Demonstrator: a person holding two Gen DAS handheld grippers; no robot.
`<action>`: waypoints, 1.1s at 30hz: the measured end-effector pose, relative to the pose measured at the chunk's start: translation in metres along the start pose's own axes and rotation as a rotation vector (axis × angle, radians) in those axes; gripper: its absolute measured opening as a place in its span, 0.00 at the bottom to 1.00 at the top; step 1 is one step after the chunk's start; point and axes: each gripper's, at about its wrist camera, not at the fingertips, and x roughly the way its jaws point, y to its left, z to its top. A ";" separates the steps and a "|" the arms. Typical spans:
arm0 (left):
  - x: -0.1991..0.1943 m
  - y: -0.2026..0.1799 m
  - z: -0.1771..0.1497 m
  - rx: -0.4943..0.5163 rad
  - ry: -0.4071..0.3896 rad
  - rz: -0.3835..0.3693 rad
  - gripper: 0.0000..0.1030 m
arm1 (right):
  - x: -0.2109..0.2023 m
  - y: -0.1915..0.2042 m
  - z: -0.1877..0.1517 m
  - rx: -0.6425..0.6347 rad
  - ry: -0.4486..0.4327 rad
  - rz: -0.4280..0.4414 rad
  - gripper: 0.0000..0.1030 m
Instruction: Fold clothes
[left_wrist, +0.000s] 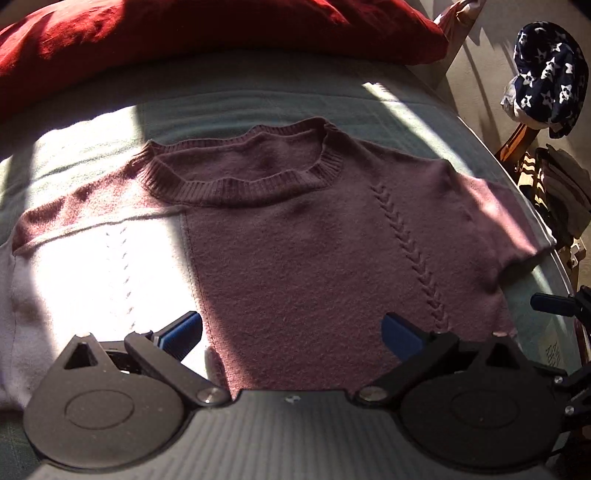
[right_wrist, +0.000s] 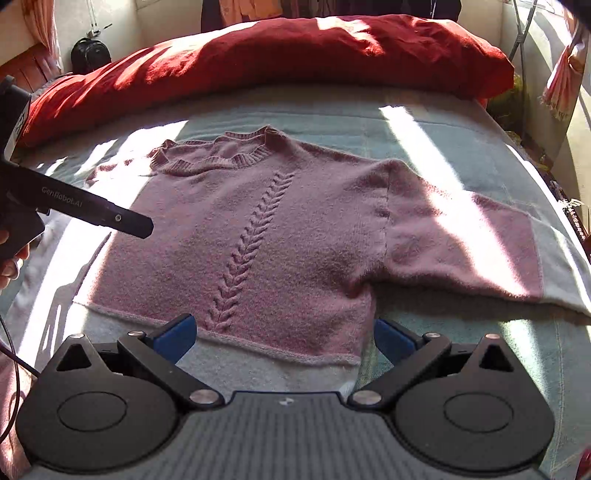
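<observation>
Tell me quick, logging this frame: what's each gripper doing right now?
Left gripper: open, holding nothing, over the sweater.
Right gripper: open, holding nothing, at the sweater's hem.

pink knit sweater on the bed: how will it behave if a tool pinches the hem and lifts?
The pink cable-knit sweater lies flat and follows the pale green bedspread, so it will probably drape limply, not hold shape. The fuzzy knit looks grippy, so slipping seems unlikely. The spread sleeve will likely trail and drag.
</observation>
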 end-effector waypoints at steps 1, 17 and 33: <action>0.003 0.002 0.000 -0.018 0.004 0.009 0.99 | 0.010 -0.010 0.012 0.011 -0.024 -0.002 1.00; 0.018 -0.036 0.023 -0.046 -0.026 0.033 0.99 | 0.025 -0.129 0.001 0.201 -0.022 0.065 1.00; 0.053 -0.077 0.037 0.004 0.033 0.009 0.99 | 0.032 -0.266 -0.001 0.325 -0.048 -0.137 1.00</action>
